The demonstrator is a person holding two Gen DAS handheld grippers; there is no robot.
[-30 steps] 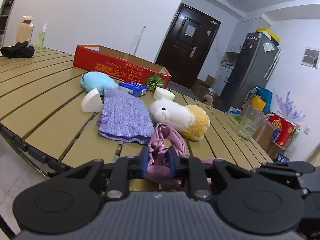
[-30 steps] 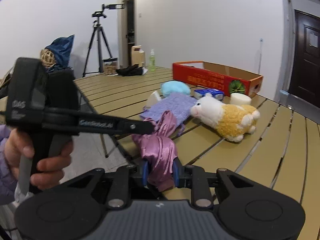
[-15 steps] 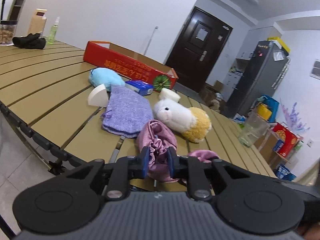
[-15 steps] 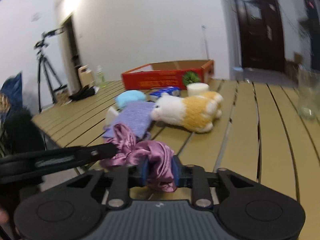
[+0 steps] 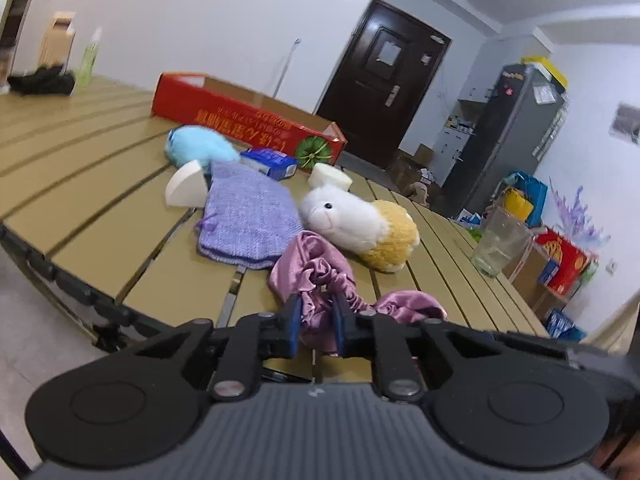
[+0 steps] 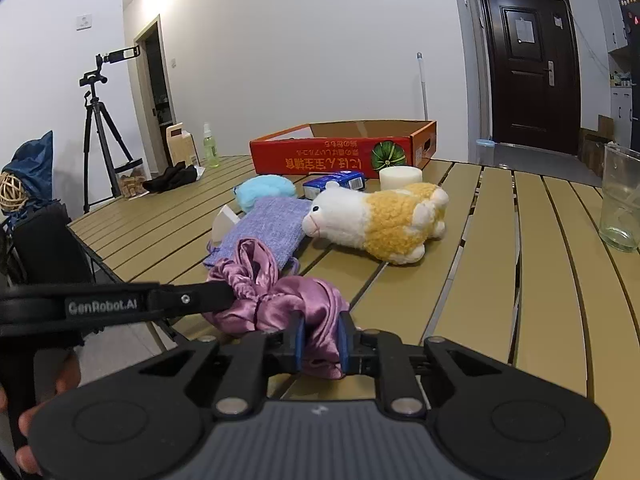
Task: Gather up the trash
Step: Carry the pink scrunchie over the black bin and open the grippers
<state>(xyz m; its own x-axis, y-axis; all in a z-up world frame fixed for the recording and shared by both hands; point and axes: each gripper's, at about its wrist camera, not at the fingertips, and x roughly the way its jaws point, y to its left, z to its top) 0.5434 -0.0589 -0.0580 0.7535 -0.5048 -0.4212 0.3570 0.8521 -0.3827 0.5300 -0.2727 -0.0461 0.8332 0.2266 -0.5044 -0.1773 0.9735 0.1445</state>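
Observation:
A crumpled purple satin bag (image 5: 308,268) lies at the near edge of the slatted table (image 5: 100,184). My left gripper (image 5: 315,322) is shut on one end of it. My right gripper (image 6: 320,342) is shut on the other end of the satin bag (image 6: 288,300). The left gripper also shows from the side in the right wrist view (image 6: 224,298), at the bag's left end. Behind the bag lie a lilac knitted cloth (image 5: 248,216), a white and yellow plush sheep (image 5: 360,228), a light blue plush (image 5: 200,148), a blue packet (image 5: 270,162) and white foam pieces (image 5: 186,192).
An open red cardboard box (image 5: 248,124) stands at the back of the table. A clear glass (image 6: 620,200) stands at the right. A black cloth (image 6: 172,176) and a green spray bottle (image 6: 210,148) sit far left. A tripod (image 6: 100,128) stands beside the table.
Both grippers have kept hold of the satin bag and spread it sideways along the table edge. The right wrist view has swung back to the left and steadied.

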